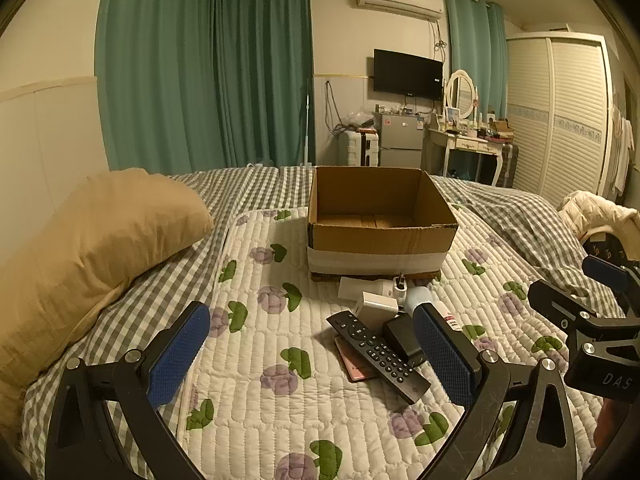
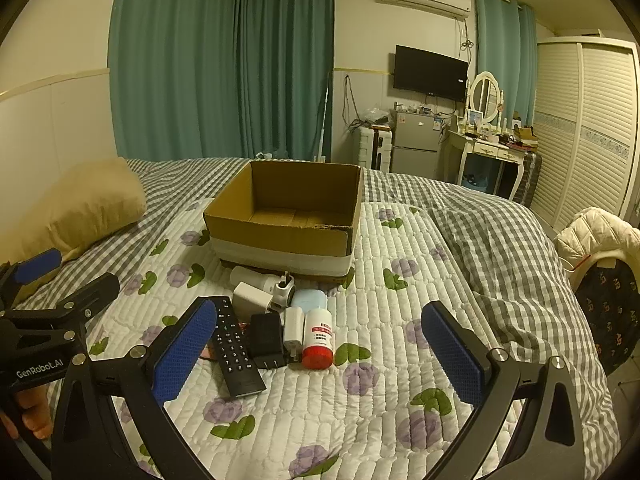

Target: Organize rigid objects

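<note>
Cardboard, plain brown, makes up the open box (image 1: 380, 220) that we see from the left wrist, sitting on the flowered quilt (image 1: 256, 344) of the bed. Just in front of it lies a cluster: a black remote (image 1: 378, 354) over a pink card (image 1: 356, 368), a black adapter (image 1: 402, 338) and white chargers (image 1: 376, 306). Our left gripper (image 1: 316, 354) hovers with jaws spread wide, holding nothing. A tan pillow (image 1: 96, 248) lies to the left.

From the right wrist, we see the same box (image 2: 288, 216), the remote (image 2: 234, 350), the adapter (image 2: 266, 340) and a white bottle with a red cap (image 2: 318, 340) lying beside each other. Our right gripper (image 2: 324, 352) is likewise released above the quilt (image 2: 384, 400).
</note>
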The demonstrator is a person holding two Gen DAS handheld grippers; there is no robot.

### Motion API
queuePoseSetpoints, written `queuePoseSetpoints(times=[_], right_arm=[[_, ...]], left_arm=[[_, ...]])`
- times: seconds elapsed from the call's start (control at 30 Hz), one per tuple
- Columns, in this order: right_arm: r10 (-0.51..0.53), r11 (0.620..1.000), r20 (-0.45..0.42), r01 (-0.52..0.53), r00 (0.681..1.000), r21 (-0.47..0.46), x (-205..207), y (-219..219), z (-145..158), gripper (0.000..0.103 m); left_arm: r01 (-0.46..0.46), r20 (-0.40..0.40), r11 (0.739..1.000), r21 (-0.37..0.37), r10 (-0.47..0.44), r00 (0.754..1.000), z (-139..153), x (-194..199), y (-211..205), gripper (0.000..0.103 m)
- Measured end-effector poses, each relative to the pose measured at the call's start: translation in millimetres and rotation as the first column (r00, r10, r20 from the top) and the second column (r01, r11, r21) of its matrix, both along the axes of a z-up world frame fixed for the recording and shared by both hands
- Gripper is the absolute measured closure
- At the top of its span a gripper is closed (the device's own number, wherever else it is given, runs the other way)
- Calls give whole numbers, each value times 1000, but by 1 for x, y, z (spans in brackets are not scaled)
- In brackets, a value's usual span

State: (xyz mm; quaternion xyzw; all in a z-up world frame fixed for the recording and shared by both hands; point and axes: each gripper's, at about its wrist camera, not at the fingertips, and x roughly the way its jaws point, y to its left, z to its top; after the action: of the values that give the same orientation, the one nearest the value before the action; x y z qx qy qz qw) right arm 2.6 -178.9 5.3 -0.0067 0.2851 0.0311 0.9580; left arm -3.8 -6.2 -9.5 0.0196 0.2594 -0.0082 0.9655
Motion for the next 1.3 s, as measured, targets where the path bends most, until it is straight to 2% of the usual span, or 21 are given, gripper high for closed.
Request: queuePoseSetpoints(times=[0.73, 1.07, 1.3], right_arm=[[5, 1000, -2, -5, 1000, -1, -2, 2, 1, 0], [-1, 1000, 2, 1, 1000, -12, -10, 2, 9, 0], [32, 999, -38, -33, 999, -9, -6, 8, -3, 0]], left_arm=[[3, -1, 1000, -7, -3, 1000, -1, -1, -2, 0], [20, 24, 1000, 8, -20, 1000, 10, -12, -6, 0], [-15, -7, 1000, 22, 15, 1000, -5, -7, 7, 0]])
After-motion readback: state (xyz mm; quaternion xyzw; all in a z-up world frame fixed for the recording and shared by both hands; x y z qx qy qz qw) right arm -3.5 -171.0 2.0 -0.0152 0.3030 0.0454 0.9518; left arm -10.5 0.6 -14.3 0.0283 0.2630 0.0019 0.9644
